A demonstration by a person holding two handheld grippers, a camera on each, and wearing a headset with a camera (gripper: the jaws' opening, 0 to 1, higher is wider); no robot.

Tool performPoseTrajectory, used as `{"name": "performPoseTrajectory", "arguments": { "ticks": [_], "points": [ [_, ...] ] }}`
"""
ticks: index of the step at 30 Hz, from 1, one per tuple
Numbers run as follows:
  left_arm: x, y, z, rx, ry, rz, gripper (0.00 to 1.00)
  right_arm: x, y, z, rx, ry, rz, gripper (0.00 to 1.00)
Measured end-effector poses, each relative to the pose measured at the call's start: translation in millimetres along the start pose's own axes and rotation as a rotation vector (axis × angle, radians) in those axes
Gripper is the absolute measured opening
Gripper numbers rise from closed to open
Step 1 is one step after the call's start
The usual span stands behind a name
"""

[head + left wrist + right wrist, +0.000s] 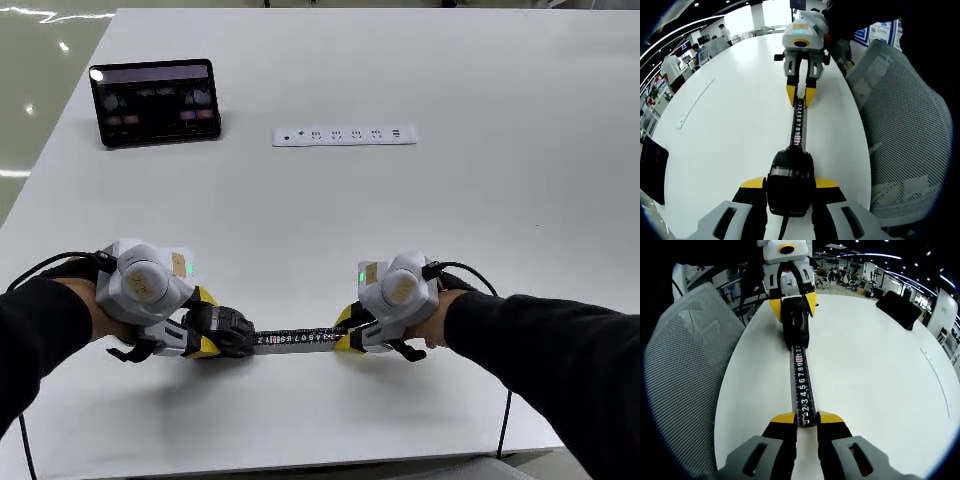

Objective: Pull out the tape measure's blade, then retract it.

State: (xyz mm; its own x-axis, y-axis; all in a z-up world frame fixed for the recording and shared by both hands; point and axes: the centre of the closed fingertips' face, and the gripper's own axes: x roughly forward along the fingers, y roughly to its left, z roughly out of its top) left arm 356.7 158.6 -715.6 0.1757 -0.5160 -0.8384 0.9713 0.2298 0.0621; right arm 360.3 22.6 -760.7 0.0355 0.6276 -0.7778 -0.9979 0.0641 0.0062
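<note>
Tape measure of black plastic [228, 332] down near the front edge of the white rectangular surface [400, 220], clamped between the yellow-tipped jaws of the grey left gripper [206, 322]. Short length of numbered metal blade [298, 339] drawn out, stretched level toward the grey right gripper [347, 330], pinched shut on the blade's end. Well apart, at the far side: dark tablet screen [155, 100] propped upright and flat white power strip [345, 135]. Grey mesh chair [905, 150] just beside the surface's front edge.

The tape measure case [790, 180] between the left gripper's [206, 322] yellow tips was black. The blade [801, 385] ahead of the right gripper's [806, 419] yellow tips was black, numerals white.
</note>
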Motion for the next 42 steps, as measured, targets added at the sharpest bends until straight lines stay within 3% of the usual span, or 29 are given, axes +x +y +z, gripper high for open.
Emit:
{"name": "performPoseTrajectory", "arguments": {
  "ticks": [42],
  "points": [
    [-0.6,-1.9,-0.2,-0.018,-0.006,0.008,0.30,-22.9,-0.9,-27.8,0.021,0.010,-0.006,0.10]
  ]
}}
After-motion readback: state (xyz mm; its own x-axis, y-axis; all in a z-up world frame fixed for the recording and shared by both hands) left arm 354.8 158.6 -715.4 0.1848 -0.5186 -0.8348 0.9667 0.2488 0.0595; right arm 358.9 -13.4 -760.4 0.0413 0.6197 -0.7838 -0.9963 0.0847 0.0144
